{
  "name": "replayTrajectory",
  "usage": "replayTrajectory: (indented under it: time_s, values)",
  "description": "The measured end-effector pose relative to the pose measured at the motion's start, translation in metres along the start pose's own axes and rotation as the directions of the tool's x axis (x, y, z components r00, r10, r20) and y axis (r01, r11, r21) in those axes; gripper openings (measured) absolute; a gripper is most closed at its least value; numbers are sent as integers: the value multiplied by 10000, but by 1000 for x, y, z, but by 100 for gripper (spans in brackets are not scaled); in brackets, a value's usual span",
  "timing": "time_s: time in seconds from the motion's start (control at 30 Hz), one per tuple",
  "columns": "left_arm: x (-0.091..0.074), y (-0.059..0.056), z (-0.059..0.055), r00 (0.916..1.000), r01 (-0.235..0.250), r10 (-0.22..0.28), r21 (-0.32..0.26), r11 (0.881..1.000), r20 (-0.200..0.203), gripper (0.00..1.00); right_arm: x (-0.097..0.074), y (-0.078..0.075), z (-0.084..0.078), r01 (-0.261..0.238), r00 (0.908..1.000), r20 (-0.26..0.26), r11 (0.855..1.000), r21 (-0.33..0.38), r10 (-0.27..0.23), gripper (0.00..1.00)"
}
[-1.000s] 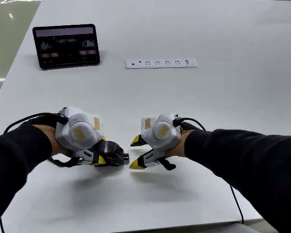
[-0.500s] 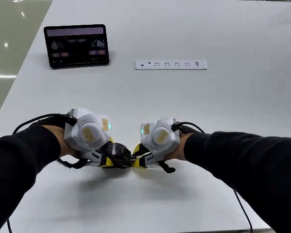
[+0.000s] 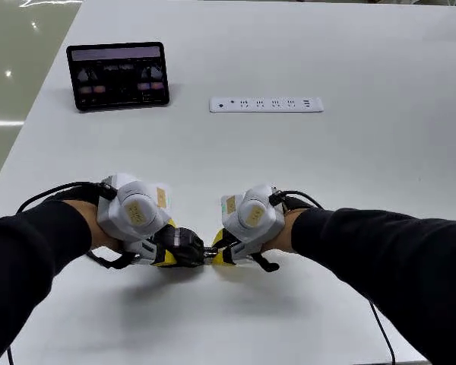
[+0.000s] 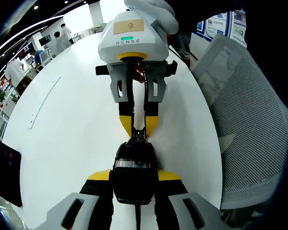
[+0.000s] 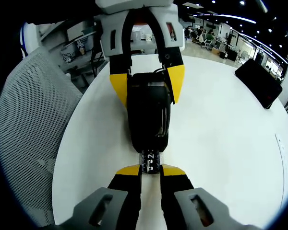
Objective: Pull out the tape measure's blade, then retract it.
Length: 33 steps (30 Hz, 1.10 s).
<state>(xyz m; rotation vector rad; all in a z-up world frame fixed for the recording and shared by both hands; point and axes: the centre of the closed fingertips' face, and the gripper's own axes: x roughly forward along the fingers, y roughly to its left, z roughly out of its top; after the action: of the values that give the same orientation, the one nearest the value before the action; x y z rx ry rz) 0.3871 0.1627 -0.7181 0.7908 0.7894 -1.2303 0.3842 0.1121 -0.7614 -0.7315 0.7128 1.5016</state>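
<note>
Your left gripper (image 4: 134, 176) has its jaws clamped on either side of the black tape measure (image 4: 133, 165), low over the white worktop (image 3: 289, 167) near its front edge. Your right gripper (image 5: 150, 170) meets it head-on, jaws nearly closed and pinching the short length of blade (image 5: 150, 162) that shows at the case mouth.

Head view overhead; gripper views opposed, close on tape measure (image 5: 148, 115)

Bright, even overhead light washes the white counter (image 3: 349, 167), nearly bleaching its far right. Soft, faint shadows lie on its near side under the left gripper (image 3: 175, 245) and the right gripper (image 3: 219, 249). Glare spots dot the glossy floor (image 3: 15, 99) at far left. Both gripper views are sharp centrally and bend strongly at the edges, where ceiling lamps (image 5: 230, 18) flare.
</note>
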Motion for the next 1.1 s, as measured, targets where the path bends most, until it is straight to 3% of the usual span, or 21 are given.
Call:
replayTrajectory:
  time_s: [0.3,0.4,0.63,1.1]
  values:
    - [-1,0,0,10000,-31,31,-58,10000,16,29,2,-1,3,8,9999,-130,9998,183,-6,12]
    - [-1,1,0,10000,-60,61,-107,9999,68,29,4,0,6,77,9999,-151,9994,-346,-82,12]
    - [-1,2,0,9999,-103,104,-159,9998,46,29,9,-2,12,135,9999,30,9993,343,-136,12]
    - [-2,1,-1,9997,-166,172,-297,9994,189,29,4,-2,8,199,9998,-29,9994,285,-199,11]
